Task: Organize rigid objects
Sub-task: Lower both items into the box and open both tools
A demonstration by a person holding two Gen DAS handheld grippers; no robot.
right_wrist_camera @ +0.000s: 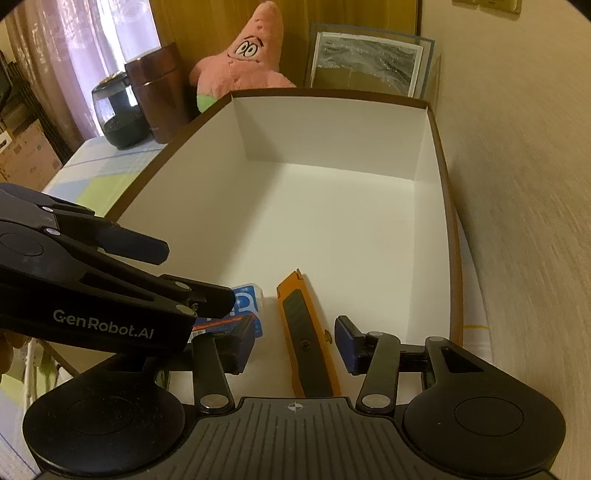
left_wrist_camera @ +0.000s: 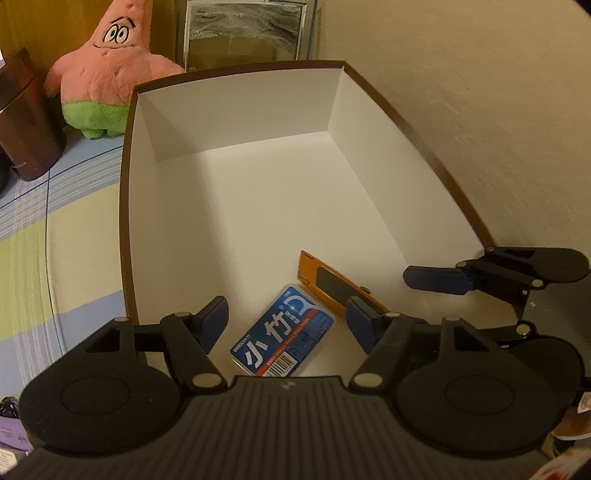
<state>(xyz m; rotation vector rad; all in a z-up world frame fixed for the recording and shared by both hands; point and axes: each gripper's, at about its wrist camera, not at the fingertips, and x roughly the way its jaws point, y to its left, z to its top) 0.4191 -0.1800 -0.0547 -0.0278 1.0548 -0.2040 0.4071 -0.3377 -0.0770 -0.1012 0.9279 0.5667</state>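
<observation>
A white box with a brown rim (left_wrist_camera: 127,192) (right_wrist_camera: 452,236) stands open. On its floor at the near end lie a blue floss-pick case (left_wrist_camera: 284,332) (right_wrist_camera: 251,295) and an orange utility knife (left_wrist_camera: 332,282) (right_wrist_camera: 306,339), side by side. My left gripper (left_wrist_camera: 288,319) is open above the blue case, not touching it. My right gripper (right_wrist_camera: 295,341) is open with its fingers either side of the knife, not closed on it. The right gripper's fingers (left_wrist_camera: 436,278) show at the right of the left wrist view. The left gripper (right_wrist_camera: 166,273) partly hides the blue case in the right wrist view.
A pink starfish plush (left_wrist_camera: 107,70) (right_wrist_camera: 245,62), a brown cylinder (left_wrist_camera: 22,122) (right_wrist_camera: 162,92), a dark round jar (right_wrist_camera: 118,114) and a framed picture (left_wrist_camera: 245,31) (right_wrist_camera: 369,64) stand behind the box. A beige wall (right_wrist_camera: 517,184) runs along the right. A checked cloth (left_wrist_camera: 55,221) covers the table.
</observation>
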